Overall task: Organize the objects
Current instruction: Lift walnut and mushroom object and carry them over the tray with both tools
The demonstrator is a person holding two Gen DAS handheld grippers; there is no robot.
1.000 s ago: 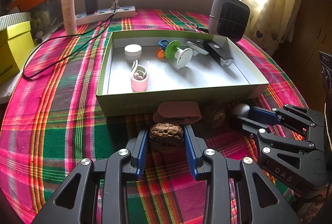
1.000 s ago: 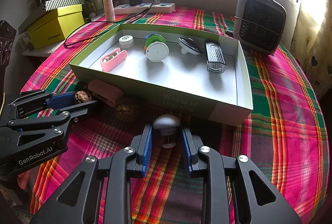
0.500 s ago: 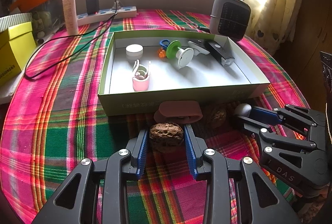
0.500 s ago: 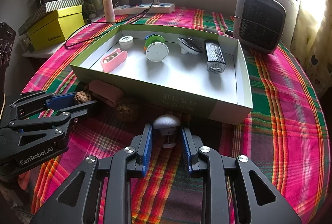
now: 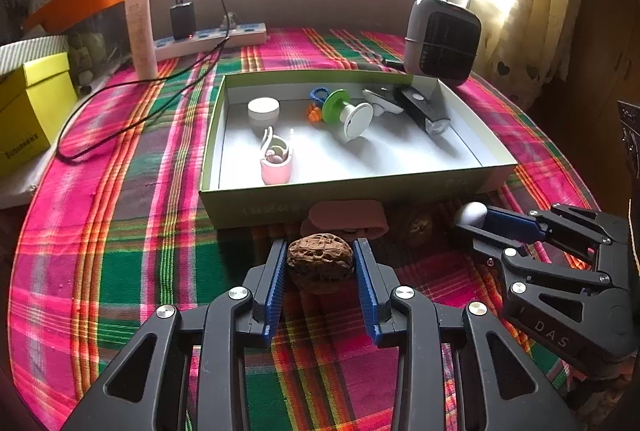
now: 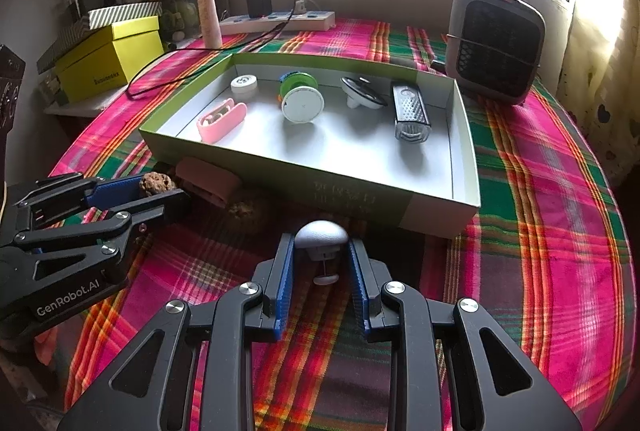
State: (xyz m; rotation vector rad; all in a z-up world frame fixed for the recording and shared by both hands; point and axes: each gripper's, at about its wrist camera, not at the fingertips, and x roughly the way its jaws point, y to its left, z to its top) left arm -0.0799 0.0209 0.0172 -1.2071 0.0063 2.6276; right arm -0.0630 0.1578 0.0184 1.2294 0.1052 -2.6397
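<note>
Left wrist view: left hand-held gripper [image 5: 320, 267] clenched on a wrinkled walnut [image 5: 320, 263] at lower centre, blue pads pressing its two sides. Green-walled box [image 5: 348, 191] straight ahead and up-frame, its near wall just beyond the nut, a pink case [image 5: 346, 221] lying between. Box's long axis across the frame, so probably a short lift and forward carry over that wall. Second walnut [image 5: 418, 227] in shadow right of the case. Right hand-held gripper [image 5: 476, 217] at lower right, nearer the box's right half.

Right wrist view: right hand-held gripper [image 6: 322, 259] grasping a small white mushroom-shaped piece [image 6: 322, 237], cap towards the box [image 6: 280, 171], stem towards the camera. Near wall directly up-frame, close beyond the cap; open floor behind it.
</note>
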